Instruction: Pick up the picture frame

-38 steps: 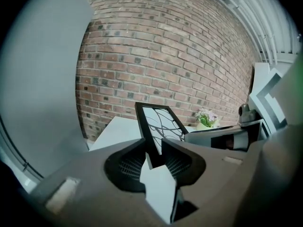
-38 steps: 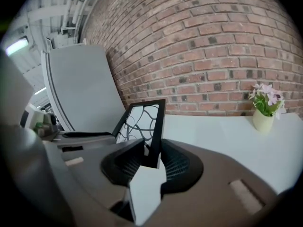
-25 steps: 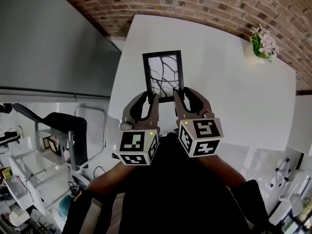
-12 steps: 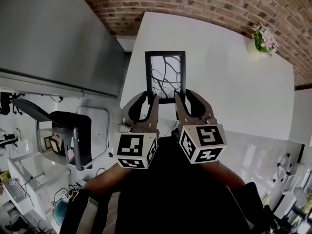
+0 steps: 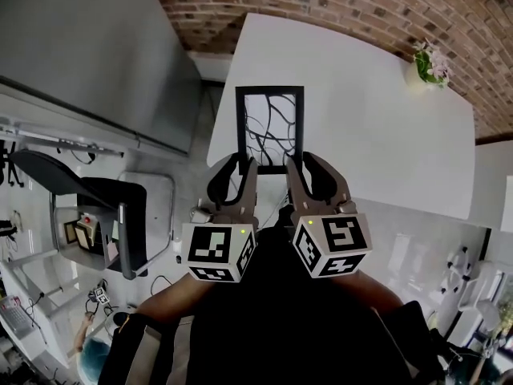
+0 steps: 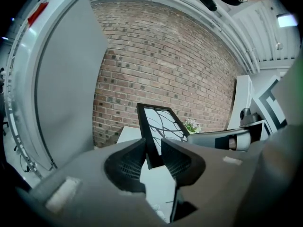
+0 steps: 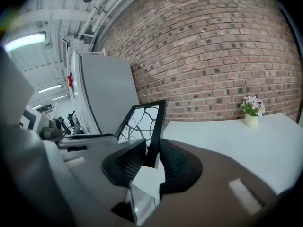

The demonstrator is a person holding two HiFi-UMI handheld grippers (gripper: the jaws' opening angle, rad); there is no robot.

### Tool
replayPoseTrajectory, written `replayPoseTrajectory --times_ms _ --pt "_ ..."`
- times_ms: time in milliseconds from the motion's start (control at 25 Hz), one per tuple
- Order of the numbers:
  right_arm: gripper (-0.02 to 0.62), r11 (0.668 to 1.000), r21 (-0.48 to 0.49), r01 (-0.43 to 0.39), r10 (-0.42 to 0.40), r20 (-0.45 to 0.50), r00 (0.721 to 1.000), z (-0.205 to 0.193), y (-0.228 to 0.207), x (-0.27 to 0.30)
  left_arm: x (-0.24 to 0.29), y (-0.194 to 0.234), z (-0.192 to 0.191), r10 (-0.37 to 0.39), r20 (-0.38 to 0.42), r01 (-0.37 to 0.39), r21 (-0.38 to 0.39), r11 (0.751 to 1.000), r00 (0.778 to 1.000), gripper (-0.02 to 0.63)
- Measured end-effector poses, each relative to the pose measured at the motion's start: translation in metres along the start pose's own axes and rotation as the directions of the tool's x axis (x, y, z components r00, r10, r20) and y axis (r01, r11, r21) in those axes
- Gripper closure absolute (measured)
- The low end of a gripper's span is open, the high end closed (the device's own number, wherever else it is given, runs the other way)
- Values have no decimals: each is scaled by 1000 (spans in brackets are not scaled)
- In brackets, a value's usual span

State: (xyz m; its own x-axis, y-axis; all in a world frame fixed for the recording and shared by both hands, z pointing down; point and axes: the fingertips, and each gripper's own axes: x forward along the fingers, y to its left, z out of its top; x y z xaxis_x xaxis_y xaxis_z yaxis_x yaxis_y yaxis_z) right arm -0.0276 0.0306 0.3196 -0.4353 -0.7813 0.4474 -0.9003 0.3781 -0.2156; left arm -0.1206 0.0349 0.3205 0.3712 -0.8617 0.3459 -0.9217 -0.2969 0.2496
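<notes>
Both pinch picture frame (image 5: 270,127): left tool (image 5: 251,167), right tool (image 5: 290,164) jaws closing.

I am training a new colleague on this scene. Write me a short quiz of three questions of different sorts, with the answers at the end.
1. Multiple choice: where do the left gripper and the right gripper take the picture frame?
A) at its top edge
B) at its lower edge, one near each corner
C) at the middle of its two long sides
2. True or false: the flower pot on the table touches the frame.
3. Fill in: the wall behind the table is built of ____.

Key:
1. B. The right gripper's jaws are closing, with the frame's edge between them.
2. False. It stands apart, at the far corner.
3. Brick.
</notes>
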Motion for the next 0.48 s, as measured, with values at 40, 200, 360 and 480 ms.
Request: replayPoseTrajectory --times_ms 40,200,360,480 --pt "509 1000 1 3 -3 3 1000 0 0 -1 -1 0 -1 0 2 0 -1 1000 1000 512" --pt "520 1000 0 7 -7 1 1000 -6 6 -1 -7 5 -6 5 5 -5 -6 1000 1000 512" --pt "522 1000 -10 8 -7 6 1000 -6 13 -1 -14 10 -6 10 15 -10 -12 1000 1000 512" --pt "522 1000 -17 14 -14 14 1000 -5 16 -2 -16 11 -5 7 23 -6 -16 1000 1000 512"
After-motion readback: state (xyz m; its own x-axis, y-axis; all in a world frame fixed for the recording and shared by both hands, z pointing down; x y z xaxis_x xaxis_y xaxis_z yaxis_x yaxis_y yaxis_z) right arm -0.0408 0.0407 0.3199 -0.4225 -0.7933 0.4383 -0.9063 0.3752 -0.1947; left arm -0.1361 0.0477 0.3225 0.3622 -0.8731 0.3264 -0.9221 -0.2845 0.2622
